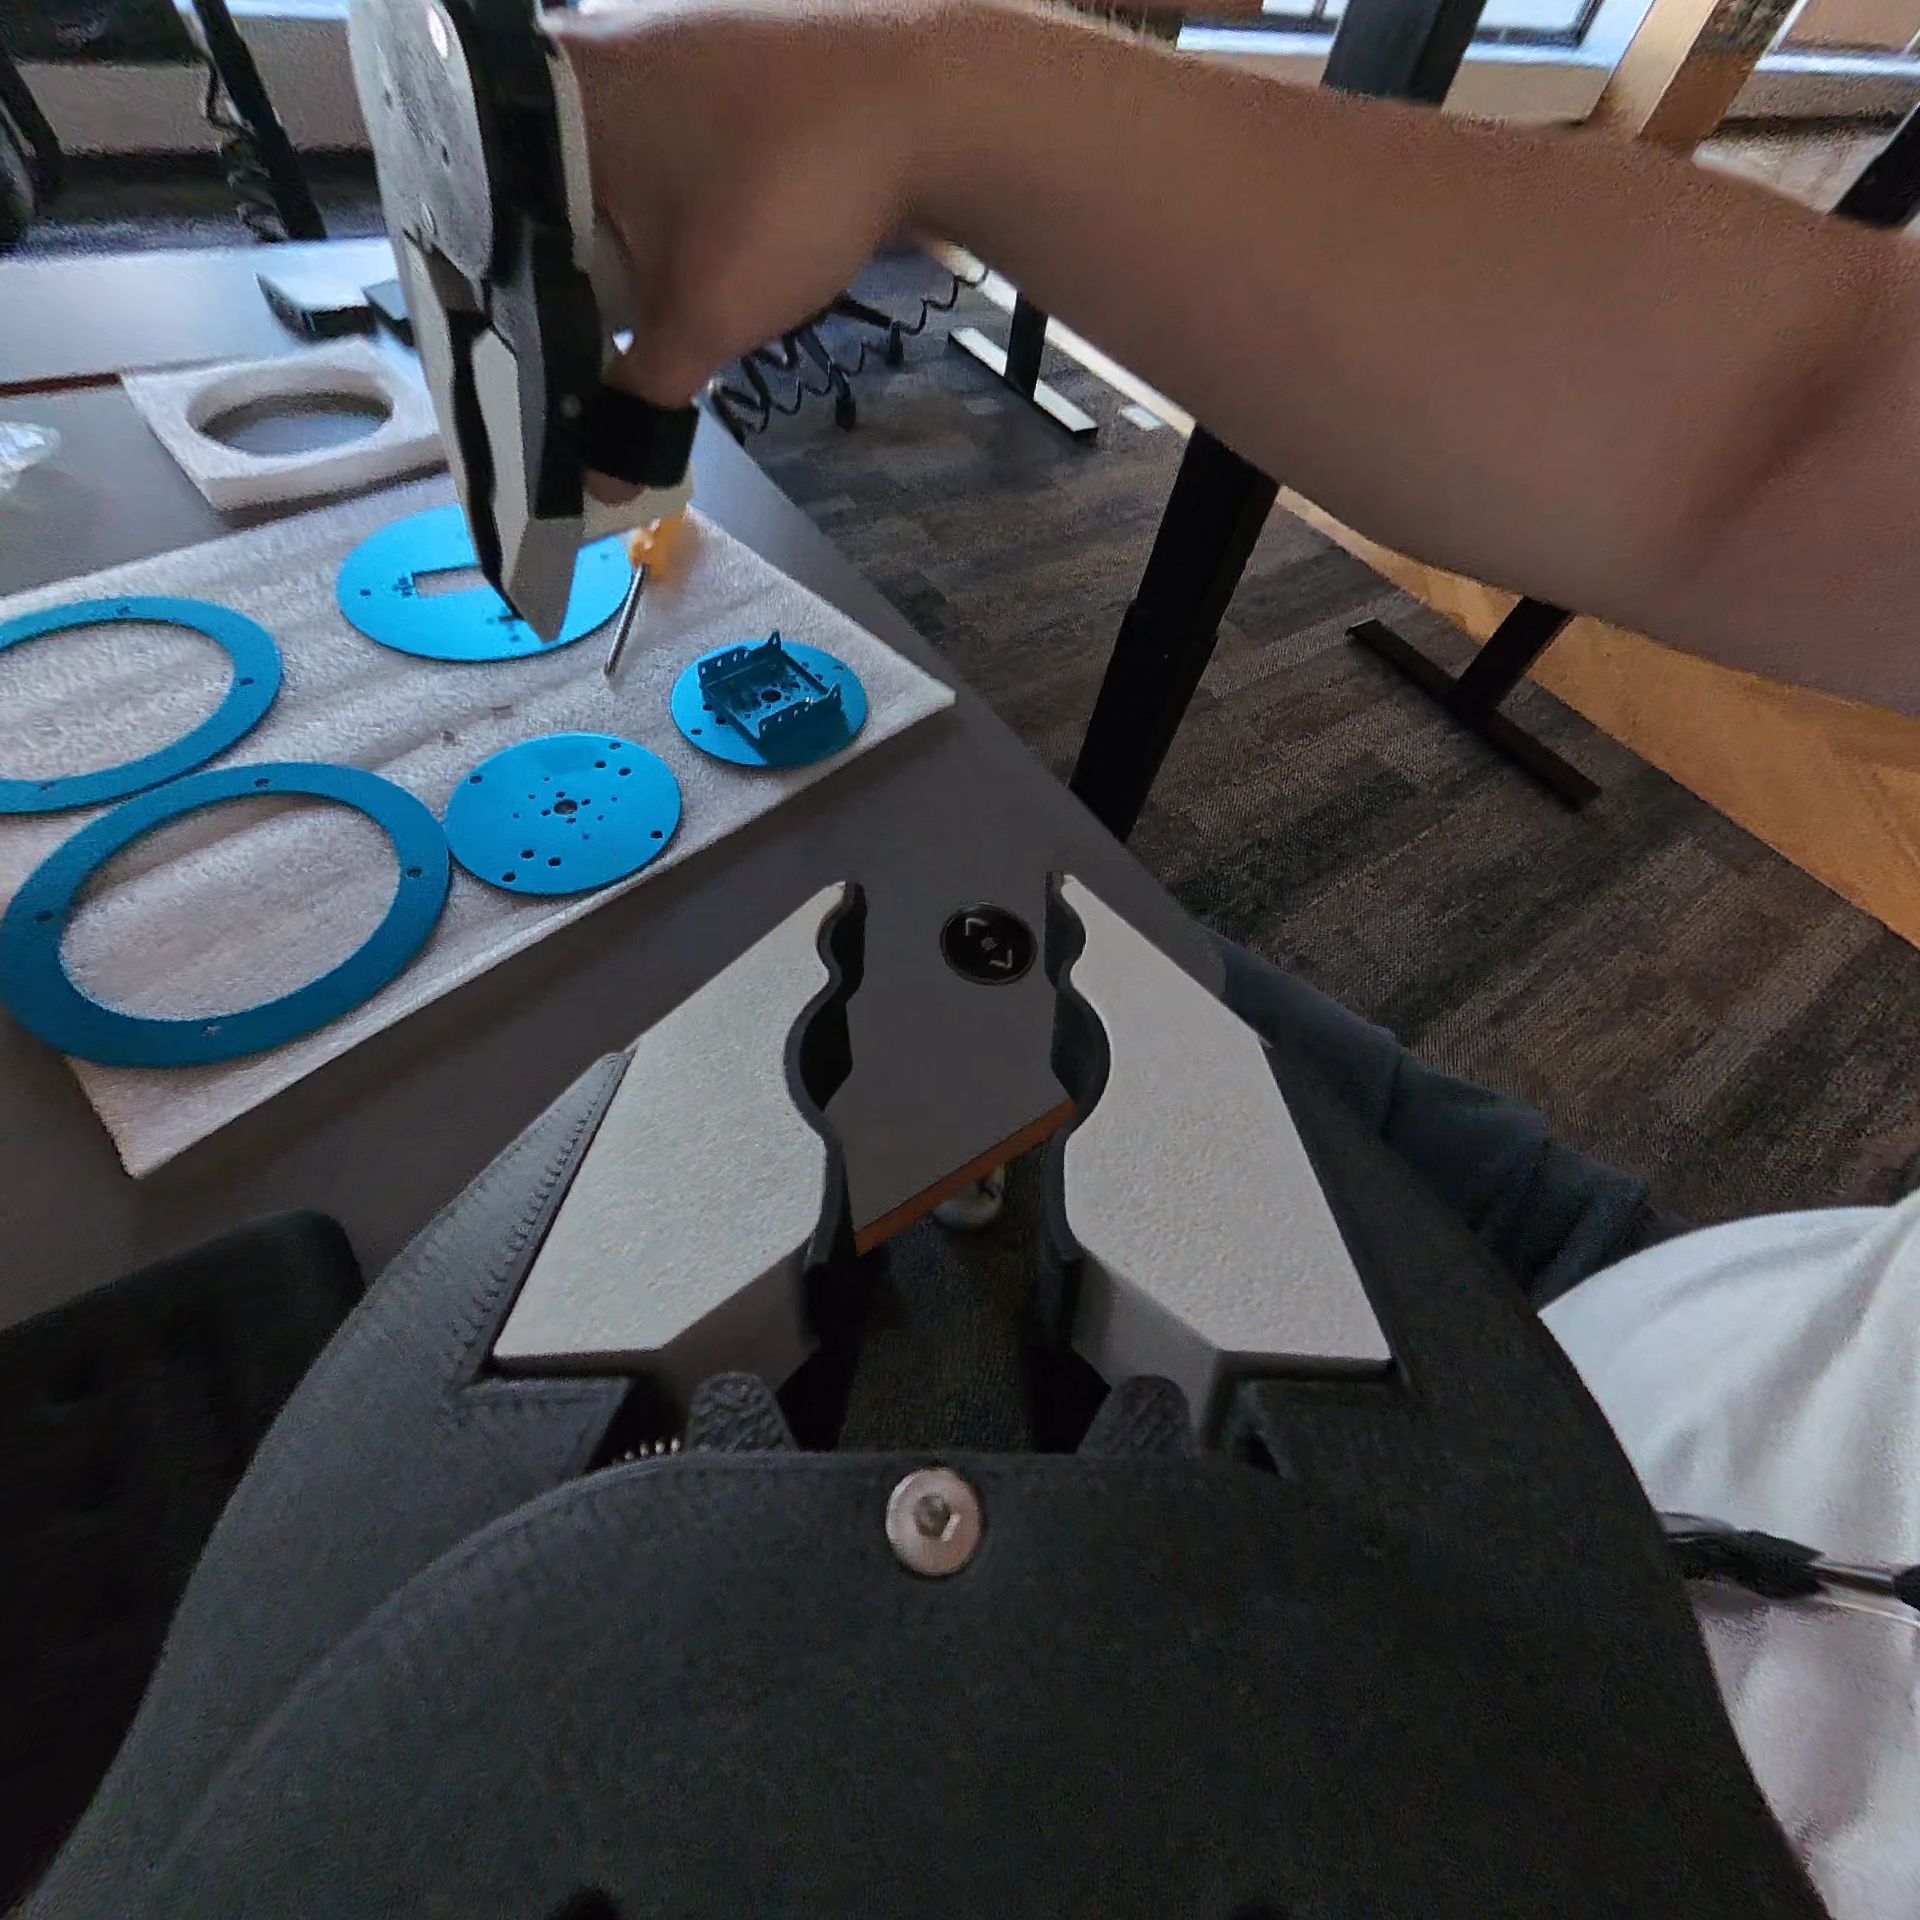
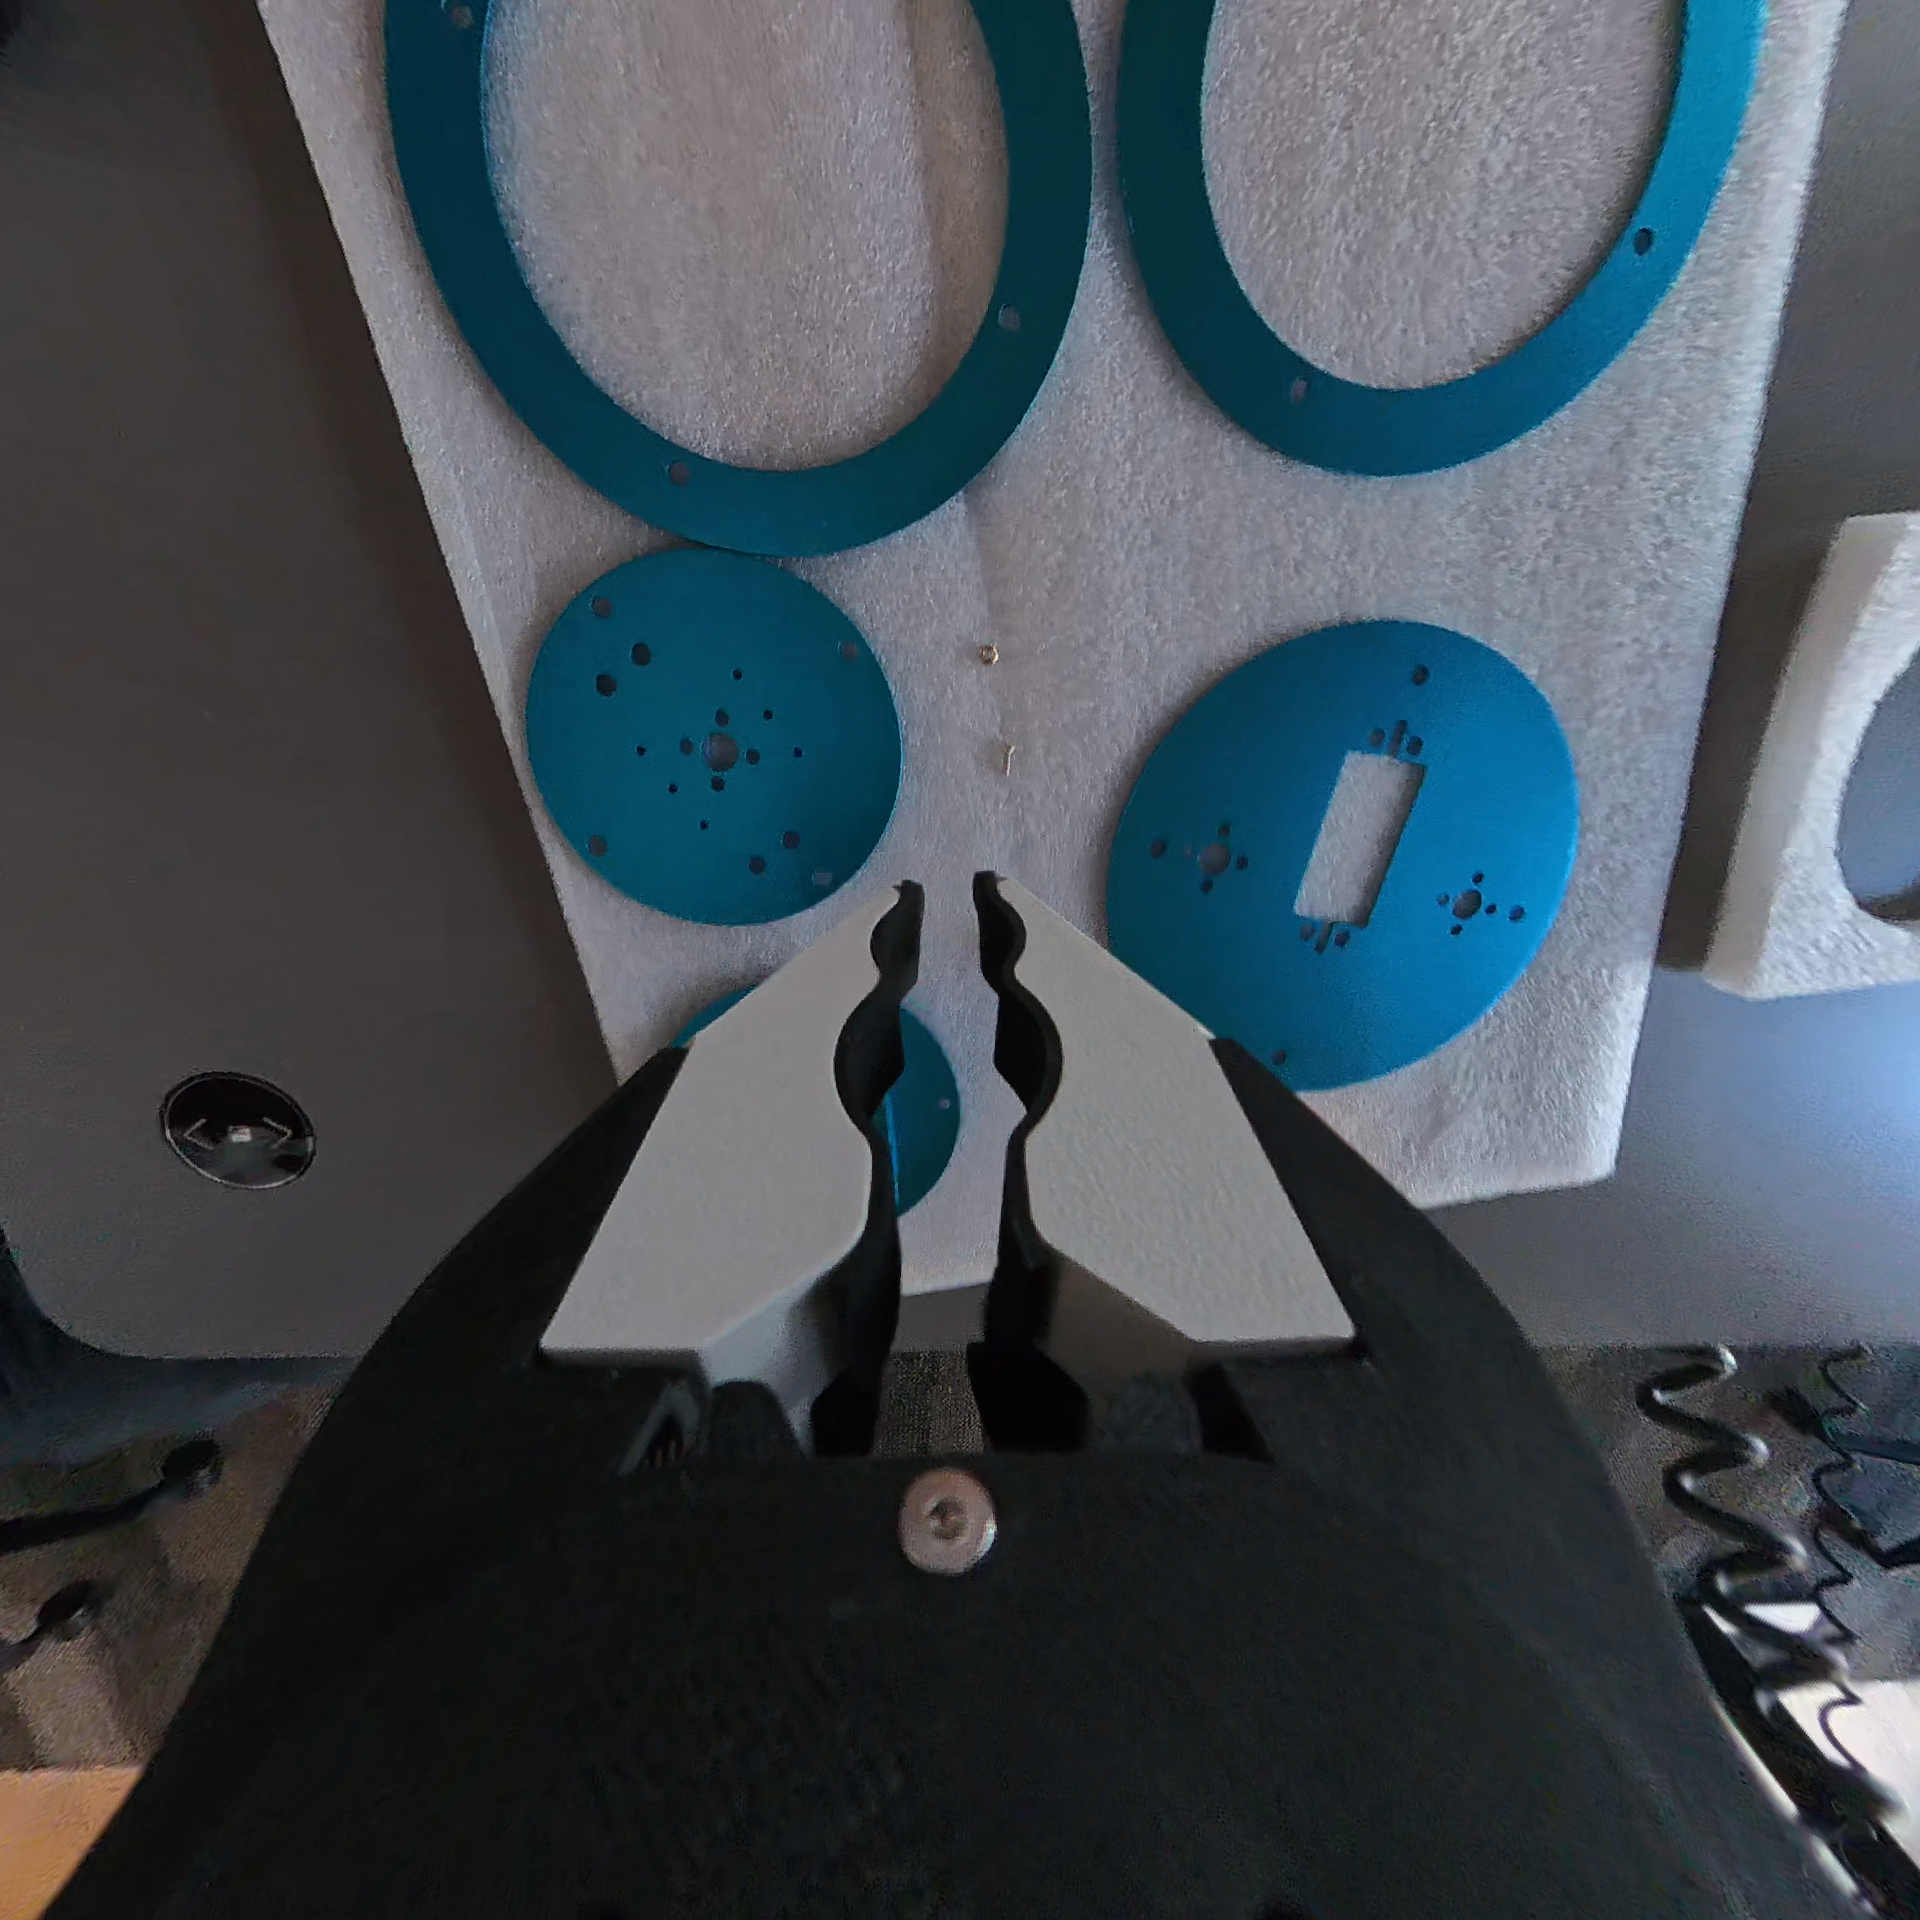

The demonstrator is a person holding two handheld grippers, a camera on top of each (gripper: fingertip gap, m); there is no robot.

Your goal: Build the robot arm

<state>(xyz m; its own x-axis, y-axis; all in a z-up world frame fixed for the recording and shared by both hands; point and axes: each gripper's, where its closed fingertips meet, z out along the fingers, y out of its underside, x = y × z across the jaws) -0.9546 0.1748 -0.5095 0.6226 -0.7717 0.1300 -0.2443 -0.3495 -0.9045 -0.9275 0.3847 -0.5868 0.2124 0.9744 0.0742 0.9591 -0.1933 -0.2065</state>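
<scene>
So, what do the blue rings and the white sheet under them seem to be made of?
Blue rings: probably thin metal with a matte blue coating, judging by flat sharp edges and clean drilled holes; painted plastic is possible.
White sheet: likely soft packing foam, given its fuzzy, grainy surface.

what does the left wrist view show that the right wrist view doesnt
Only the left wrist view: the person's forearm, the orange-handled screwdriver on the foam, the bracket standing on the small blue disc, and the open left gripper over the dark table.

Only the right wrist view: two tiny fasteners on the foam ahead of the right gripper, jaws narrowly apart.

Both: the white foam sheet, two blue rings, the drilled disc, the slotted disc.
</scene>
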